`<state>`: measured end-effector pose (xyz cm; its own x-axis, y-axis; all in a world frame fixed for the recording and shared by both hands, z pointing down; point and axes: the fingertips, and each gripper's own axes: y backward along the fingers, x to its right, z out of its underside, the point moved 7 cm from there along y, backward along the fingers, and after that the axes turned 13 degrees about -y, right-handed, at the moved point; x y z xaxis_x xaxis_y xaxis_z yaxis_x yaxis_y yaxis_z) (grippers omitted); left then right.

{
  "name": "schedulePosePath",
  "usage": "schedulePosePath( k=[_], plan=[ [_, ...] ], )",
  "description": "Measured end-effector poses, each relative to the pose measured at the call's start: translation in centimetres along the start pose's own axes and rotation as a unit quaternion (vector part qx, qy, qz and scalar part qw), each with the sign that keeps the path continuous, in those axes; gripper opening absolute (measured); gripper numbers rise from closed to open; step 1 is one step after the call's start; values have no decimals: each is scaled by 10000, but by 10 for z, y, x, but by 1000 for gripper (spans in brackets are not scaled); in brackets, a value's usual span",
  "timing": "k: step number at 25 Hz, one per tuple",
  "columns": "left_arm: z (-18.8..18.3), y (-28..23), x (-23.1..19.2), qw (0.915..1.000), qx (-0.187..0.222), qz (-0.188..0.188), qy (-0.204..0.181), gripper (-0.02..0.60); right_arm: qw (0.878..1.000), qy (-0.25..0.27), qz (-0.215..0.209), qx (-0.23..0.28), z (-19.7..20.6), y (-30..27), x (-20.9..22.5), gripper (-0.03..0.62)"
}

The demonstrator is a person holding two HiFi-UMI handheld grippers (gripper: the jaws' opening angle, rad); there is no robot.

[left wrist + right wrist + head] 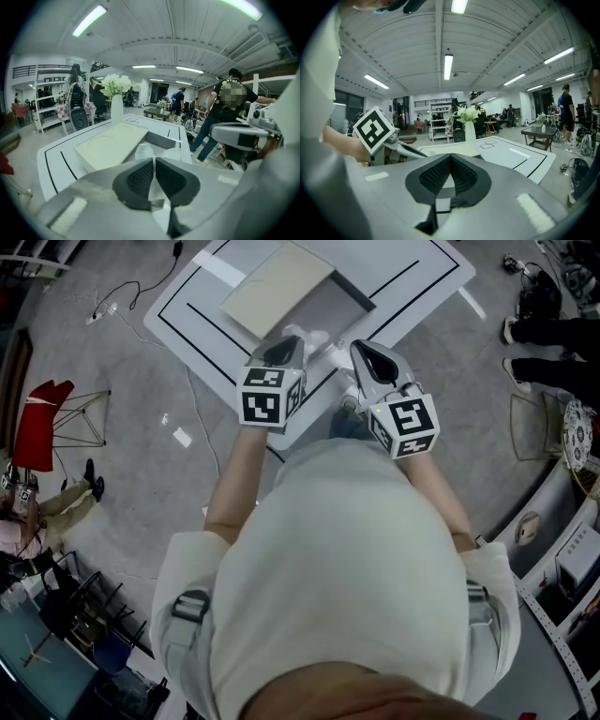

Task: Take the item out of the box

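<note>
White table top [412, 277] w/ black outline markings, seen from above in head view; the person's torso fills the lower half.

(a) Box [342, 307]: open, grey interior, lying on the table. A cream foam slab [277, 287] w/ a shallow round recess covers its left part.

(b) White wrapped item [309, 337]: crumpled, in translucent plastic wrap, at the near edge of the box opening, just ahead of both gripper tips. Whether it rests in the box or hangs clear of it cannot be told.

(c) Left gripper [153, 161]: fingers narrow, pads almost together and pinching a thin fold of the item's wrap. The fold runs from the bulk of the item down betw. the pads.

(d) Right gripper [450, 158]: fingers closed tip to tip, nothing betw. them. It is held just beside the left gripper, on its right, and points across the table.

Each gripper carries a marker cube [270, 395] at its rear.

Background, gripper views: white vase of flowers [116, 105] upright at or beyond the table's far end. Bystanders [225, 110] stand on the floor to the right, apart from the table.
</note>
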<state>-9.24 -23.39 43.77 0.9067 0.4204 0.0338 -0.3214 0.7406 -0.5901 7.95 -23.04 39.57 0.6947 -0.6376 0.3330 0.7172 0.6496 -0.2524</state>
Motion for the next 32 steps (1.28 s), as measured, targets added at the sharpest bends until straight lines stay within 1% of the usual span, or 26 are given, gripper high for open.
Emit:
schedulePosePath(
  k=[5,13,21,27,32],
  plan=[
    [7,18,3,9997,187,-33,131,18,10000,-5,89,39,9,12,-16,0],
    [17,49,16,9990,438,-2,129,18,9998,20,165,87,23,32,-40,0],
    [35,84,30,9975,642,-144,239,18,9998,47,150,138,35,55,-66,0],
    [51,109,42,9959,766,-276,394,18,9998,68,109,159,45,73,-82,0],
    [65,126,56,9949,819,-333,493,18,9998,99,90,149,53,88,-93,0]
  ],
)
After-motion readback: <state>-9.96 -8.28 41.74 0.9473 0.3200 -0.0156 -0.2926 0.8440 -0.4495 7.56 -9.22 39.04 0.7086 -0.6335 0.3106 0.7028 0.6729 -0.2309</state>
